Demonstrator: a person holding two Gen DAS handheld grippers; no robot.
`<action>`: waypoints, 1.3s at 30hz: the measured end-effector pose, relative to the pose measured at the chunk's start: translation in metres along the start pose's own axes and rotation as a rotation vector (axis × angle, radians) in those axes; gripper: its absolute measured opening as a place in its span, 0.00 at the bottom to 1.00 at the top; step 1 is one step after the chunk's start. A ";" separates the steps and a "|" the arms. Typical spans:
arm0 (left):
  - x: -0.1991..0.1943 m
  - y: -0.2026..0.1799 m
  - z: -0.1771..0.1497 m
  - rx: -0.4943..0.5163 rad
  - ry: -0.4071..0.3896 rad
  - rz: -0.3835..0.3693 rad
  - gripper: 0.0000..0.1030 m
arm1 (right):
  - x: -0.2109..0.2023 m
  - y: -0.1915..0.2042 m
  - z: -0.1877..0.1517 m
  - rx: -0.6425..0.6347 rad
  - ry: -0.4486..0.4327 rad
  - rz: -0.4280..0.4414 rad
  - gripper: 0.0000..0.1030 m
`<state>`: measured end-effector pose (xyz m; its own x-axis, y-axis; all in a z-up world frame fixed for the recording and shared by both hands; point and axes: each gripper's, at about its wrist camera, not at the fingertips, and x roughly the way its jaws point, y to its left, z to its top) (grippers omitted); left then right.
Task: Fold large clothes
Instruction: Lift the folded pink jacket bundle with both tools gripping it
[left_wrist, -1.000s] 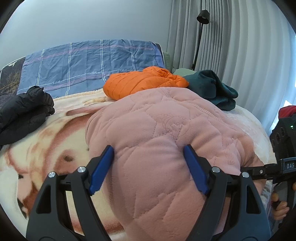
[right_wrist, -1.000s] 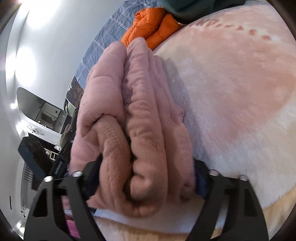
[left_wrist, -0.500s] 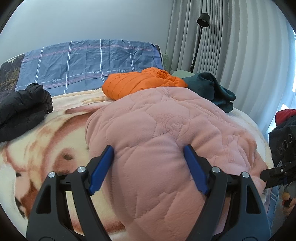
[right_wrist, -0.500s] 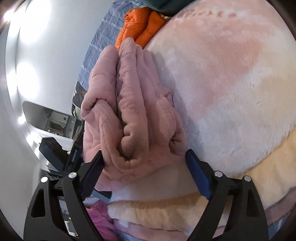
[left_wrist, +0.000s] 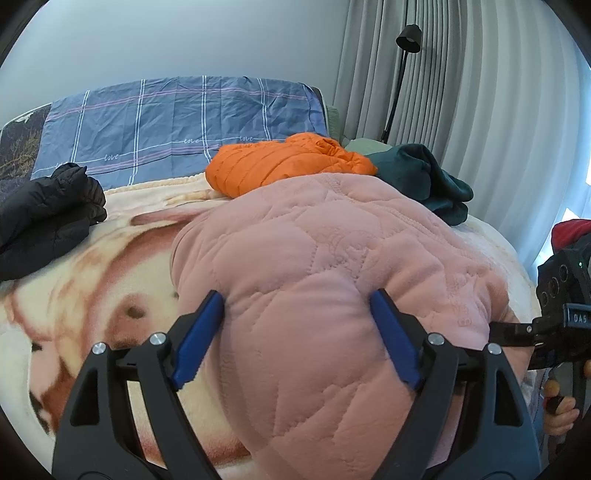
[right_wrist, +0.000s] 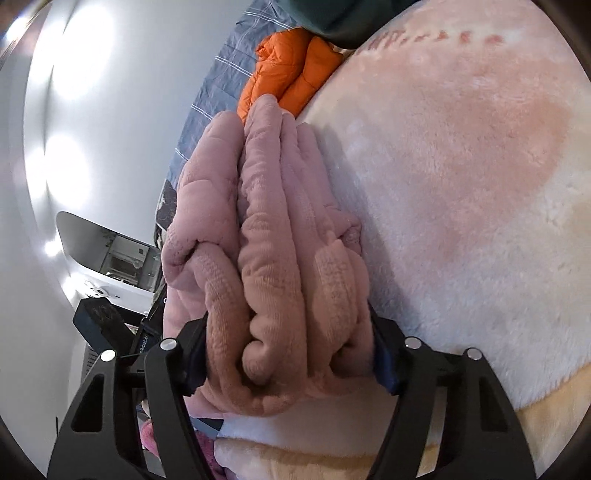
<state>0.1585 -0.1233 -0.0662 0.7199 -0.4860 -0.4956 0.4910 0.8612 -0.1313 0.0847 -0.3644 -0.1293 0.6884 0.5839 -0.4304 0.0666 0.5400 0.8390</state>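
With the folded pink fleece (left_wrist: 332, 295) on the bed blanket (left_wrist: 74, 295), your left gripper (left_wrist: 295, 332) and right gripper (right_wrist: 288, 343), just closed, both clamp it: lift level together so layers stay stacked

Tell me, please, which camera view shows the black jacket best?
The left wrist view: the black jacket lies crumpled at the blanket's left edge, fully visible. The right wrist view does not show it.

My left camera faces the headboard; my right, rolled, looks alongside. Both closely share the pink garment (left_wrist: 332, 295) (right_wrist: 280, 258).
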 end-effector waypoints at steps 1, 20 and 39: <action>0.001 0.000 0.001 -0.008 0.003 0.001 0.81 | 0.002 0.001 0.002 -0.003 0.003 0.007 0.70; 0.027 0.108 0.008 -0.526 0.196 -0.222 0.98 | 0.006 -0.001 -0.001 -0.081 0.028 0.004 0.61; 0.069 0.106 0.006 -0.516 0.206 -0.420 0.91 | 0.006 0.032 -0.016 -0.261 -0.074 -0.153 0.58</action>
<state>0.2635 -0.0668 -0.1092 0.3871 -0.7993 -0.4596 0.3744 0.5918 -0.7138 0.0796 -0.3337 -0.1103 0.7362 0.4428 -0.5118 -0.0074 0.7615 0.6481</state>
